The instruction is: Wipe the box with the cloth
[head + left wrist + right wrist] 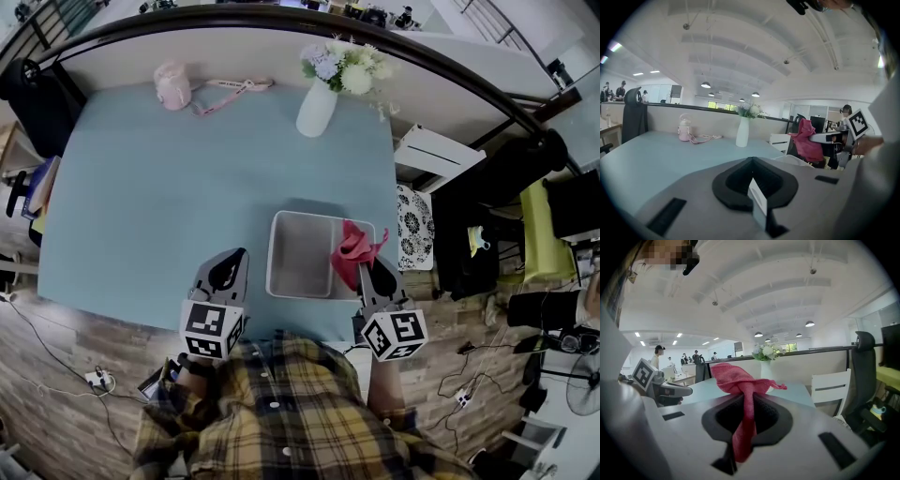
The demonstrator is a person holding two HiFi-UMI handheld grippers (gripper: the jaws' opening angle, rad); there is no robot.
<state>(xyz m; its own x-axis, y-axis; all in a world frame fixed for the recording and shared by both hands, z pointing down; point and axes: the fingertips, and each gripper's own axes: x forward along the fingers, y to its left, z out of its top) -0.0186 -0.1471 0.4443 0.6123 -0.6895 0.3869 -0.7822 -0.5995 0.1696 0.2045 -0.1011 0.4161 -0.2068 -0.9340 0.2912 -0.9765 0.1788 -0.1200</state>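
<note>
Right now your right claw [745,432] is clamped on the red cloth [738,378], the box [298,258] just left of it (on the counter [169,206]); your left claw [757,190] sits closed, empty.

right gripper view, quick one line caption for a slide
Right gripper clamped on a red cloth, flower vase standing behind it.

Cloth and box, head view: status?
Red cloth clamped in right gripper, at right rim of the box. Beside it, left gripper shut, empty. Nothing in the way.
</note>
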